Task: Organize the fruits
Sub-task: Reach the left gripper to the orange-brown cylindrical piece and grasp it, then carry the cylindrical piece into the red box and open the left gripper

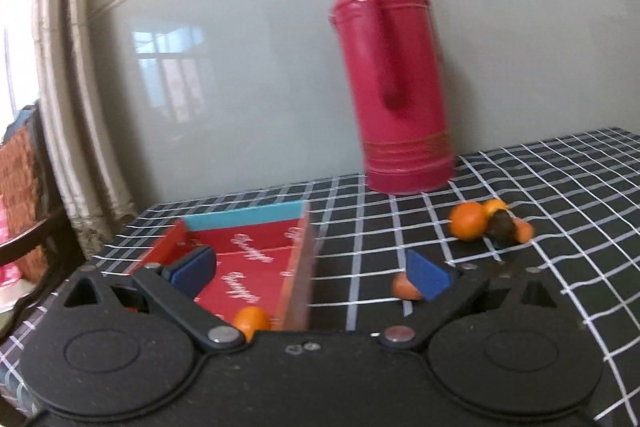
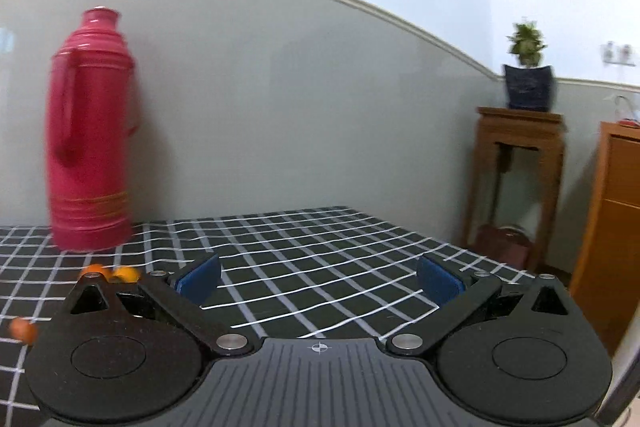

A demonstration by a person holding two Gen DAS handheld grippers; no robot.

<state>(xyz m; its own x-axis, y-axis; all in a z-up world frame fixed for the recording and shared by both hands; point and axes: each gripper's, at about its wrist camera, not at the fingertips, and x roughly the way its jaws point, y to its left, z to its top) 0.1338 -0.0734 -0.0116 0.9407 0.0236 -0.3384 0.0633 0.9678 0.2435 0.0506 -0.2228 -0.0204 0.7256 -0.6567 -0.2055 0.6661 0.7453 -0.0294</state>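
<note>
A red open box (image 1: 256, 259) with a teal far wall lies on the checked tablecloth, under my left gripper (image 1: 312, 273), which is open and empty. One small orange (image 1: 252, 321) lies inside the box near its front. Another small orange fruit (image 1: 404, 287) lies on the cloth beside my right-hand pad. A cluster of oranges (image 1: 468, 221) with a dark fruit (image 1: 502, 227) sits further right. My right gripper (image 2: 320, 281) is open and empty over bare cloth. Oranges (image 2: 120, 273) and a stray one (image 2: 24, 330) show at its left.
A tall red thermos (image 1: 394, 75) stands at the back of the table against the grey wall; it also shows in the right wrist view (image 2: 90, 131). Off the table's right edge stand a wooden stand with a potted plant (image 2: 526, 79) and a wooden cabinet (image 2: 616, 211).
</note>
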